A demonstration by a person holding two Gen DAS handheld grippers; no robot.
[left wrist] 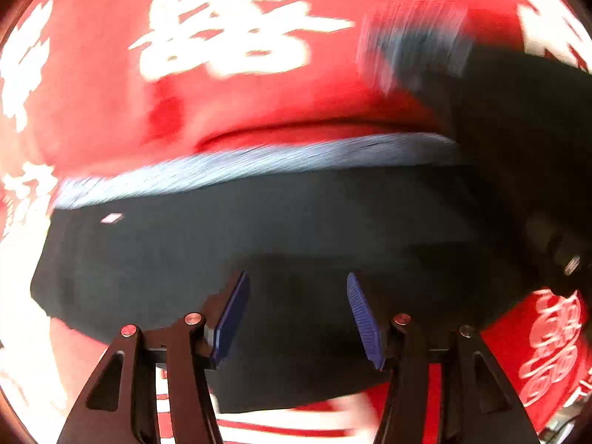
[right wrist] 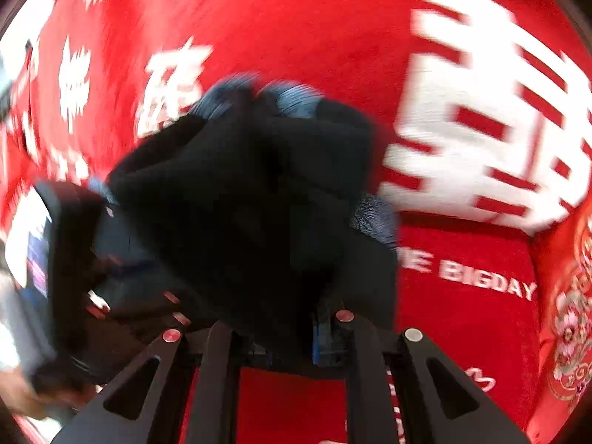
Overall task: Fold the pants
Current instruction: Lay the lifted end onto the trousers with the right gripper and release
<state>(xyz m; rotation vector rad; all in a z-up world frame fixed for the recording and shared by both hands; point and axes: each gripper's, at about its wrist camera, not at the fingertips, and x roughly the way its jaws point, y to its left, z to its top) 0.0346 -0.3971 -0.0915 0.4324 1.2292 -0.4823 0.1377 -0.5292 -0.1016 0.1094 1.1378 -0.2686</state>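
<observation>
The pants (left wrist: 259,236) are lying dark and limp across a red cloth (left wrist: 296,103) printed with big white characters, their pale blue ribbed waistband (left wrist: 259,164) running as a blurred stripe along the far edge in the left wrist view. The left gripper (left wrist: 298,314) is hovering over the dark fabric with its jaws standing about half apart and nothing between the blue pads (left wrist: 231,318), which are pressing on no cloth. The right gripper (right wrist: 292,340) is carrying a bunched mass of the same pants (right wrist: 251,192), its jaws nearly closed on the fabric, and the cloth is draping out from them in heavy folds with bits of blue ribbing (right wrist: 296,100) showing at the top. Judging by the way it sags and crumples, the garment is soft, light and floppy, likely to slide on itself and lose any fold unless it is being held at two spread points; the ribbed waistband and the leg hems look like the firmest places to pinch, since thicker edges give the pads something to bite. Whether the surface under the red cloth is a bed or a desk cannot be told. At the left edge of the right wrist view a blurred dark object (right wrist: 55,259) with a bright panel is showing, too smeared to identify, and it is sitting close enough to the hanging fabric to risk snagging. Wrinkles in the red cloth may also drag along with the pants.
</observation>
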